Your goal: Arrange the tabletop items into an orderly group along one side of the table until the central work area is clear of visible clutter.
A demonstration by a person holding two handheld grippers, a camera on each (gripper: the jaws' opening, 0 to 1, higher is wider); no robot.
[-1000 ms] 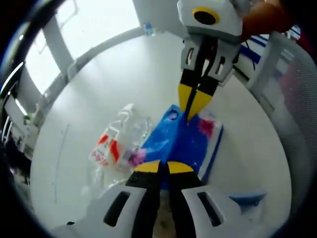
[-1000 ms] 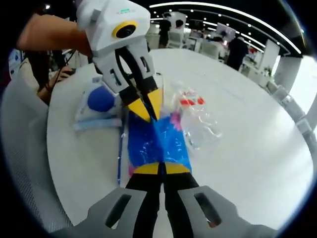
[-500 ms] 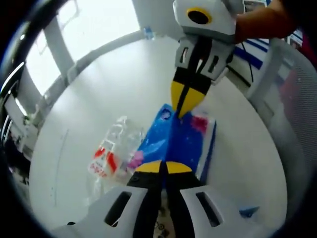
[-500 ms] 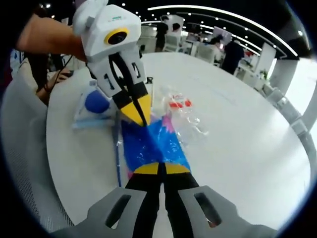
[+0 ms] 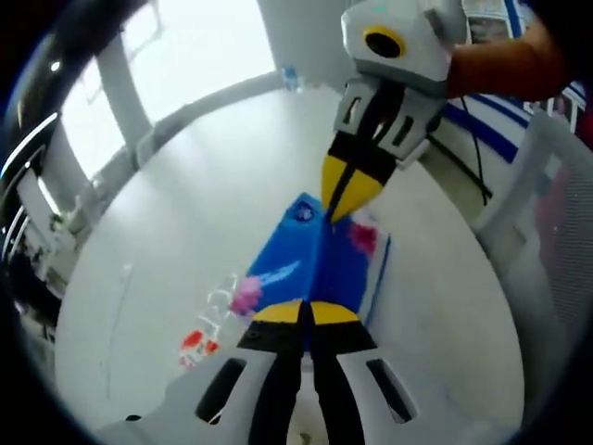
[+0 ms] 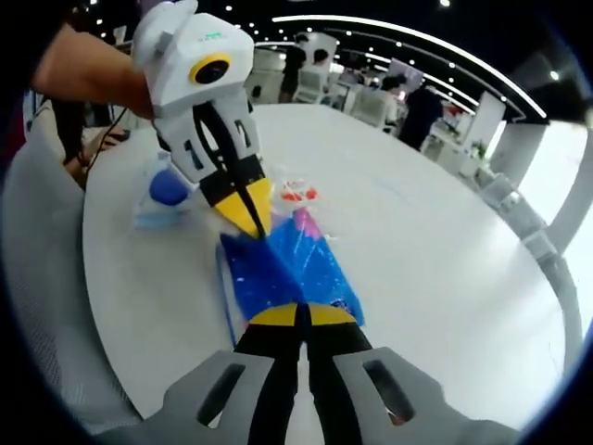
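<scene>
Left gripper view: my left gripper (image 5: pixel 309 313) is clamped on the near edge of the glossy blue plastic packet with pink markings (image 5: pixel 315 260); my right gripper (image 5: pixel 345 199) pinches its far edge. Compared with a second ago, the crinkled clear wrapper with red print (image 5: pixel 208 329) now sits lower left and partly out of sight, so I judge the packet lifted clear of it.

Right gripper view: jaws closed on the packet (image 6: pixel 283 264), held over the white round table (image 6: pixel 435 269); a bag with a blue ball (image 6: pixel 165 190) lies far left, the likely grouping side.
</scene>
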